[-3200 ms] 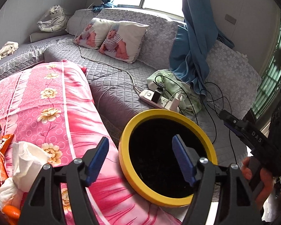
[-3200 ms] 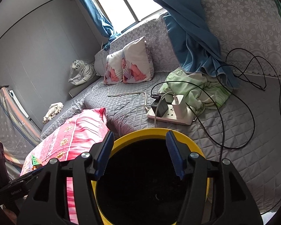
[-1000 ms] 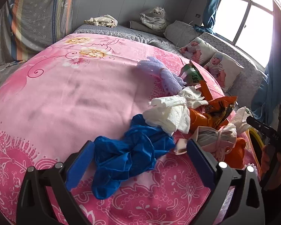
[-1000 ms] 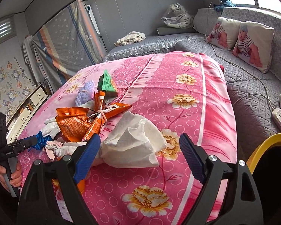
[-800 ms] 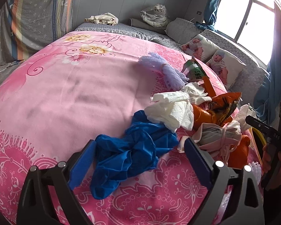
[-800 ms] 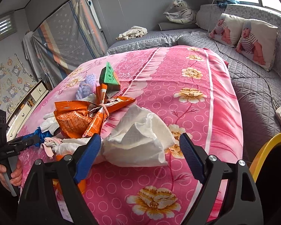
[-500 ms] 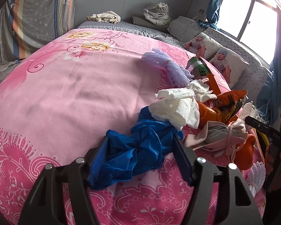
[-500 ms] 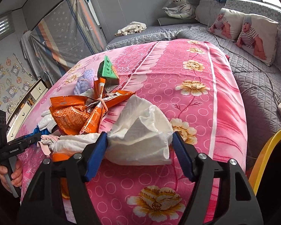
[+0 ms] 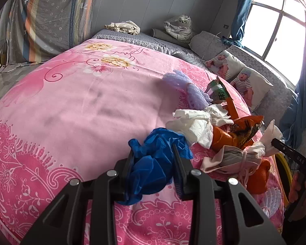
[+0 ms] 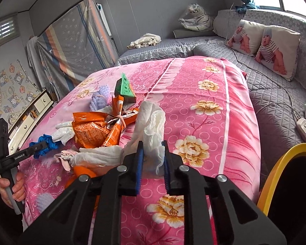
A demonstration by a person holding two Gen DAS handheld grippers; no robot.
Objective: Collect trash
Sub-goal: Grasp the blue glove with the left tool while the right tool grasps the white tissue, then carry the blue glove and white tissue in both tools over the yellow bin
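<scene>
A pile of trash lies on the pink flowered bed cover (image 9: 75, 110). My left gripper (image 9: 154, 163) is shut on a crumpled blue glove (image 9: 153, 159) at the near end of the pile. My right gripper (image 10: 152, 159) is shut on a white tissue (image 10: 153, 126) at the other end. Between them lie orange snack wrappers (image 10: 93, 130), more white tissue (image 9: 193, 124), a green packet (image 10: 123, 87), a purple foam net (image 9: 191, 89) and a tied beige bundle (image 9: 232, 159). The yellow-rimmed black bin (image 10: 279, 175) stands at the bed's right side.
A grey quilted sofa (image 10: 275, 94) with baby-print pillows (image 10: 275, 49) runs behind the bed. A white power strip (image 10: 304, 126) with cables lies on it near the bin. A tiger toy (image 10: 195, 18) sits at the back. Drawers (image 10: 30, 116) stand at left.
Both grippers swung from the bin to the bed, came down on the pile and closed: the left on the blue glove, the right on the white tissue.
</scene>
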